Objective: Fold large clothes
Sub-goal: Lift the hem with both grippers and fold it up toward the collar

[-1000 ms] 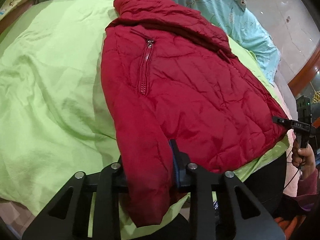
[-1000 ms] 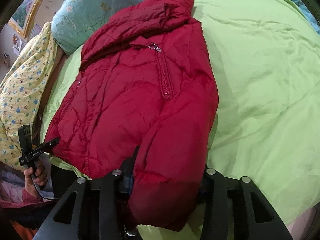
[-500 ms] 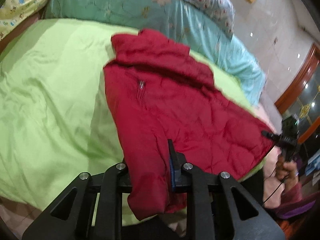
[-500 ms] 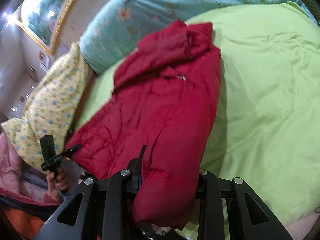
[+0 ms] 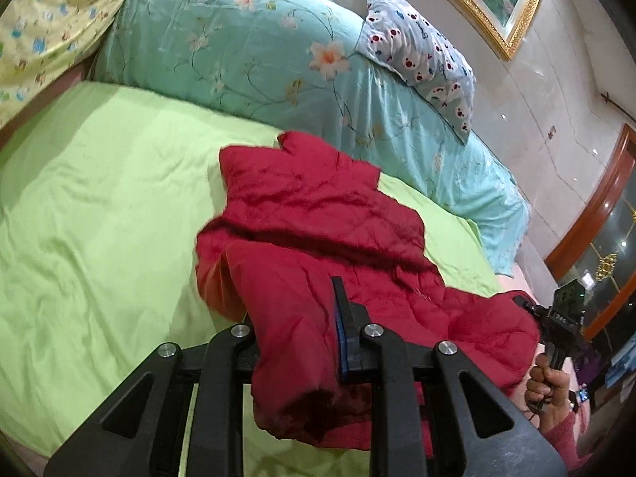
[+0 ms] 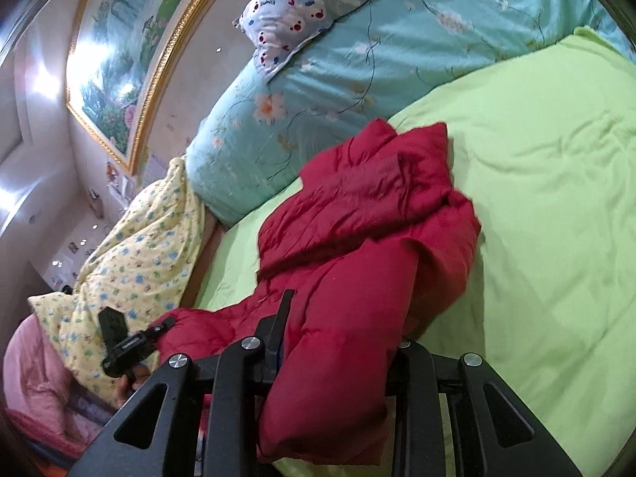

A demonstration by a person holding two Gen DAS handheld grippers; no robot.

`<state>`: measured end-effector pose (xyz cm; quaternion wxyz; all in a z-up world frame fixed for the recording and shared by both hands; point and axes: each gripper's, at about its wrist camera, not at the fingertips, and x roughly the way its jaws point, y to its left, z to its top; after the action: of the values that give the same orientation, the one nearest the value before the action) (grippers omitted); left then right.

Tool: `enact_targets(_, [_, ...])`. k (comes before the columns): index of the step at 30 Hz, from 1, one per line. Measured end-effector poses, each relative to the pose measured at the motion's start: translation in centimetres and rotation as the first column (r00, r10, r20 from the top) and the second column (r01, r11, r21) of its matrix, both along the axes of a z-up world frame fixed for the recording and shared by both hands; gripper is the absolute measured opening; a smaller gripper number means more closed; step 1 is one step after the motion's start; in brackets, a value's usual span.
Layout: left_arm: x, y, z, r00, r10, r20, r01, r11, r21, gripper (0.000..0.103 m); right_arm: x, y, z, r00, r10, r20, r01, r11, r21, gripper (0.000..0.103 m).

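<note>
A red puffer jacket [image 5: 318,218] lies on the green bed sheet [image 5: 99,218], collar toward the pillows, its near end raised and buckled. My left gripper [image 5: 294,326] is shut on a thick fold of the jacket's near left end; the left finger is hidden under cloth. In the right wrist view the same jacket [image 6: 377,218] drapes over my right gripper [image 6: 342,338], which is shut on the near right end. The right gripper [image 5: 556,314] also shows in the left wrist view at the jacket's far corner, held by a hand [image 5: 548,381]. The left gripper [image 6: 127,338] appears at lower left in the right wrist view.
A teal flowered quilt [image 5: 238,47] and a patterned pillow [image 5: 417,51] line the head of the bed. A yellow printed quilt [image 6: 139,246] is bunched along one side. A gold-framed picture [image 6: 119,59] hangs on the wall. Open green sheet [image 6: 556,238] lies beside the jacket.
Both grippers rose and tipped upward with the jacket's near end. The flat jacket now buckles toward its collar, and its pocket zipper has gone out of sight.
</note>
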<state>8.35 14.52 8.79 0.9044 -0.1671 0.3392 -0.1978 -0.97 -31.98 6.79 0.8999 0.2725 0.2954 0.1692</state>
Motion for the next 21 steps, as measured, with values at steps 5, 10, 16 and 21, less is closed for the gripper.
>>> enact_targets(5, [2.1,-0.2,0.3,0.998,0.058,0.025,-0.058,0.998,0.017,0.02,2.7,-0.5,0.9,0.999,-0.024,0.037,0.023,0.999,0.03,0.028])
enact_targets(10, [4.5,-1.0,0.8,0.994,0.089,0.057,-0.091,0.995,0.041,0.02,5.2,-0.5,1.8,0.996,-0.057,0.07,0.055,0.998,0.03,0.028])
enact_targets(16, [8.0,-1.4,1.2,0.991,0.109,0.083,-0.112,0.993,0.032,0.022,8.7,-0.6,2.0,0.991,-0.103,0.09,0.1,0.994,0.033,0.028])
enact_targets(21, [11.7,-2.0,0.7,0.984,0.15,0.096,-0.154,0.987,0.036,0.023,12.0,-1.0,1.8,0.986,-0.135,0.096,0.132,0.991,0.039,0.028])
